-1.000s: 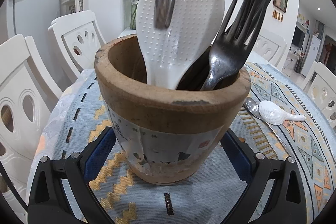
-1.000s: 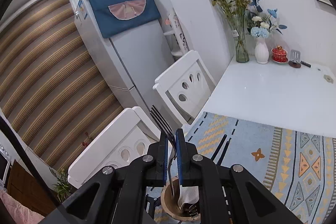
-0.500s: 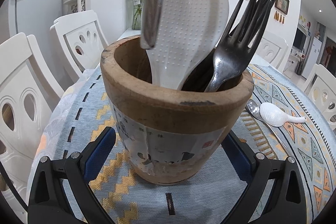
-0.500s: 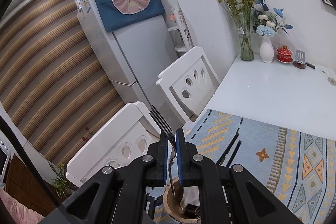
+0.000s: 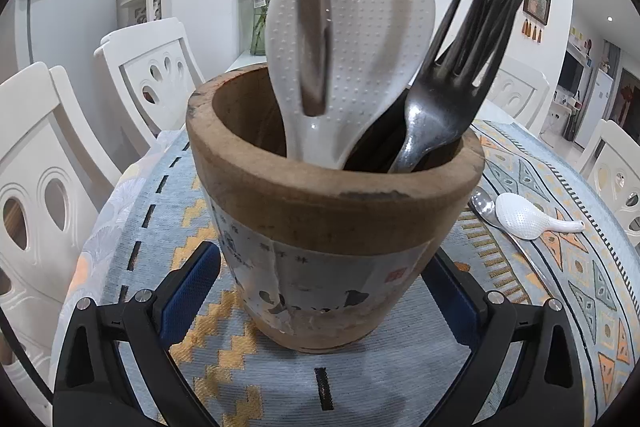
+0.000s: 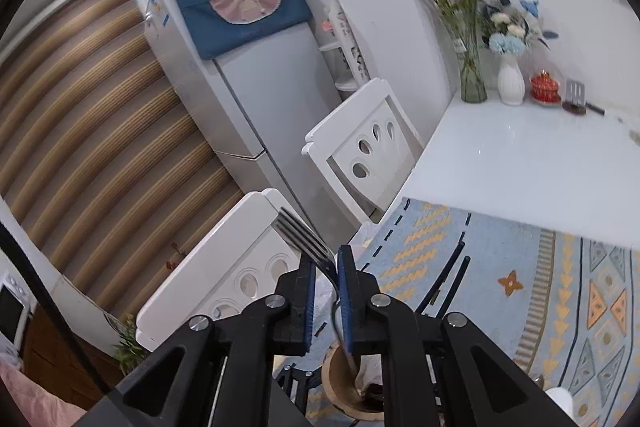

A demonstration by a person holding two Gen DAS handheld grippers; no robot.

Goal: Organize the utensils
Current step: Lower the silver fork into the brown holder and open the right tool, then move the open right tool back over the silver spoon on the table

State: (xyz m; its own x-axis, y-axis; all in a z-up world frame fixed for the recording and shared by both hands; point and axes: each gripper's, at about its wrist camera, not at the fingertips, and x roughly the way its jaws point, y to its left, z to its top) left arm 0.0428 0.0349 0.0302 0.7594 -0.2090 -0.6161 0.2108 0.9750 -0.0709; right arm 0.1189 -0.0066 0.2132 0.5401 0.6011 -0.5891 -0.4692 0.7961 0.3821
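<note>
white walls and a pale fridge with a blue cloth cover draped over its top fill most of what i see from the right wrist, with a wall of brown striped panels to its left. white dining chairs with teardrop cut-outs stand along the table edge. the glossy white table carries a glass vase of dried stems, a white vase of blue flowers and a small red pot at its far end. nearer me a blue-grey woven runner with yellow zigzags and triangles covers the top.

on that runner stands the wooden utensil pot, upright, holding a white dimpled rice paddle, dark forks and black chopsticks. my left gripper has its blue pads spread to either side of the pot's base; i cannot tell whether they touch it. a small white spoon lies on the runner to the pot's right, beside a metal spoon.

my right gripper hangs above the pot, and a silver fork stands between its pads, tines up, its handle tip reaching down into the pot's mouth. the jaws have just been easing apart, with a narrow gap showing beside the fork's neck.
</note>
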